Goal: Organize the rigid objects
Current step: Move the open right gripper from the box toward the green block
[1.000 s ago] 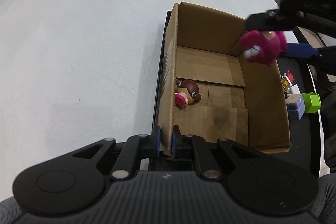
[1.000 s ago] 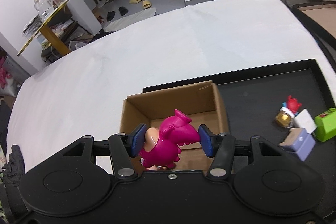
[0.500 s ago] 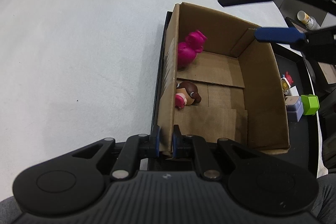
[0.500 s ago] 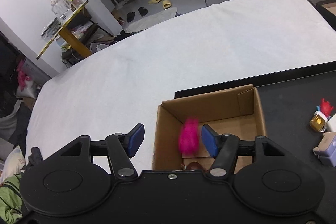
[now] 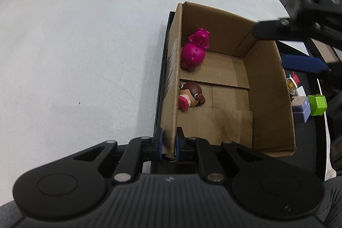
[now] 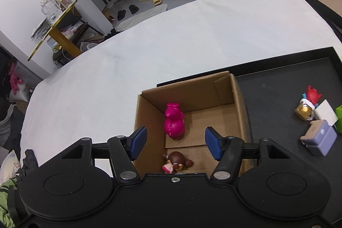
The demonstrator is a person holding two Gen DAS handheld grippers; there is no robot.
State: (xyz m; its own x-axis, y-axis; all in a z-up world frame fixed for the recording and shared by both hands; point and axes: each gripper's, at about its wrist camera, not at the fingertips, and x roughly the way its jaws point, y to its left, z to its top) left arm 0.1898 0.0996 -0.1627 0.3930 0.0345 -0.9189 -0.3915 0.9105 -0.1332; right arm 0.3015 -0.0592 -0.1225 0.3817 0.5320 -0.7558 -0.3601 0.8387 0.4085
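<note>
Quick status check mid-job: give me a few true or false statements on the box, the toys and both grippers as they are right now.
1. The left gripper is shut on the wall of the cardboard box. True.
2. The right gripper holds the pink toy. False: its jaws are open and empty, and the toy lies in the box.
3. The brown-haired doll lies in the box. True.
4. The green cube is inside the box. False: it sits on the black tray outside it.
5. The box holds three toys. False: two are visible.
</note>
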